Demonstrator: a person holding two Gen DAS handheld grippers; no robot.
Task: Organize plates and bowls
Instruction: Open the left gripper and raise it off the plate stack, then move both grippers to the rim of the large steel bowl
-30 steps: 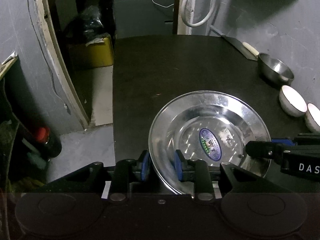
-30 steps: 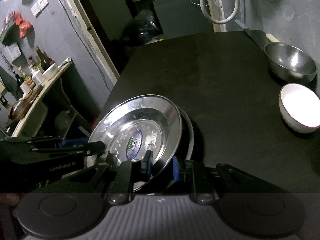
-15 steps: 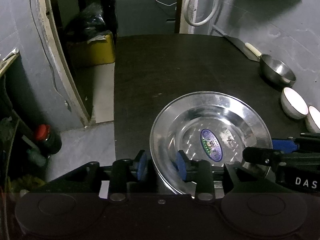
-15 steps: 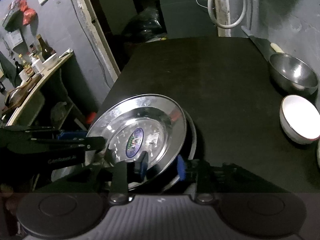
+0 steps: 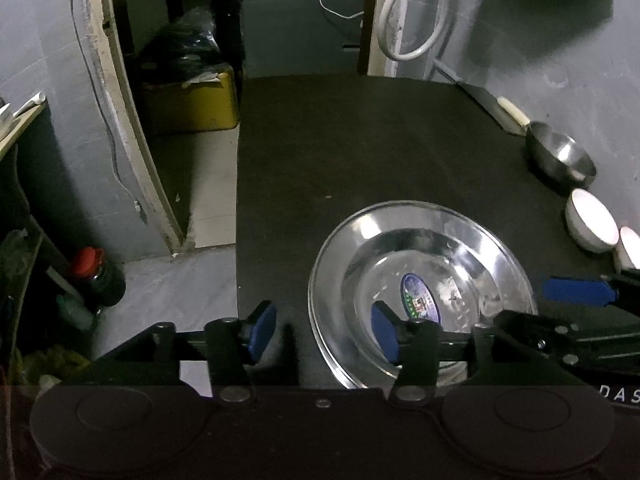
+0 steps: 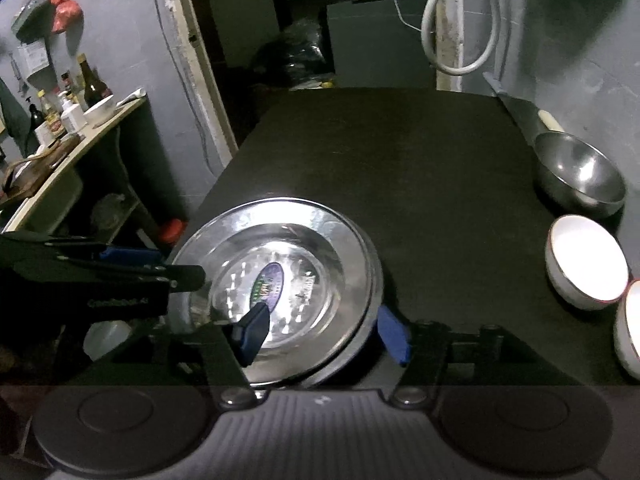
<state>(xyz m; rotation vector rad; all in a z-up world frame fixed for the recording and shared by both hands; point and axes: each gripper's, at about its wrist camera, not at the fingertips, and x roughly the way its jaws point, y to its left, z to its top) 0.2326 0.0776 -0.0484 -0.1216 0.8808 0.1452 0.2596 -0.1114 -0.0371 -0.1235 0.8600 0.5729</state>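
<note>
A steel plate (image 5: pixel 400 248) (image 6: pixel 288 248) with a blue oval sticker lies on the black table (image 5: pixel 360 140), stacked on a second steel plate whose rim (image 6: pixel 374 280) peeks out on the right. My left gripper (image 5: pixel 323 332) (image 6: pixel 160 266) straddles the plate's left rim, its jaws opening and its blue pads clear of the metal. On the plate's other side, the right gripper (image 6: pixel 324 332) (image 5: pixel 548 306) has the near rim between its opening jaws, and its pads do not press on it either.
Along the table's right side sit a steel bowl (image 5: pixel 560 158) (image 6: pixel 580 178), a white bowl (image 5: pixel 592 226) (image 6: pixel 586 262) and a second white bowl (image 6: pixel 632 328). A cleaver (image 6: pixel 520 108) lies behind them. The table's left edge drops to the floor, where a red-capped bottle (image 5: pixel 94 276) stands.
Both grippers spread their jaws wide off the plate's rim. The plate, tilted before, has settled flat on the plate below. Neither hand shifted much.
</note>
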